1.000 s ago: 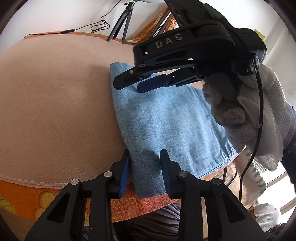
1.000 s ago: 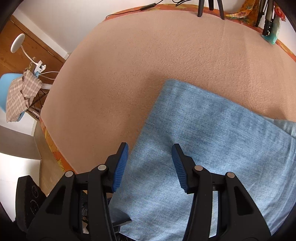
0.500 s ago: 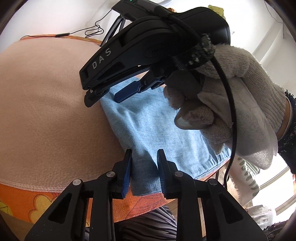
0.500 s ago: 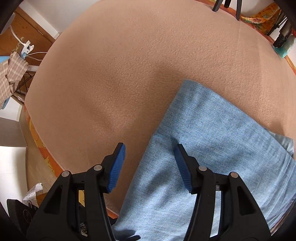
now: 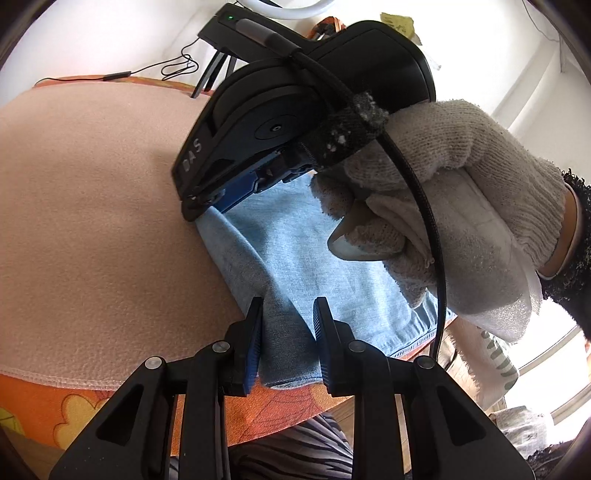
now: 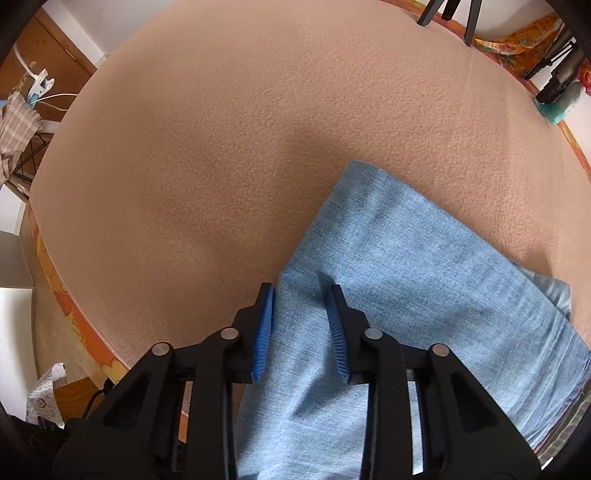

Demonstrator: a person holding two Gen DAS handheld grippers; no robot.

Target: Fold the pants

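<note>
The pants (image 6: 424, 288), light blue denim, lie folded on the peach-blanketed surface (image 6: 221, 129), near its front edge w/ an orange patterned cloth (image 5: 44, 402) showing below the blanket hem. Left tool (image 5: 288, 332) is low at the near corner of the pants; its blue pads sit either side of a raised fold of denim and pinch it, so it's clenched on the pants. Right tool (image 6: 301, 325) points down onto the left edge of the folded stack; its jaws have just been closing, w/ a ridge of denim bunched up betw. the pads and pressed by them. In the left wrist view the right tool (image 5: 207, 199) shows from the side, tips down on the far corner of the pants, held by a hand (image 5: 461, 206) in a white knit glove, black cable running down past it. Tripod legs (image 6: 450, 14) stand beyond the far edge of the surface.
</note>
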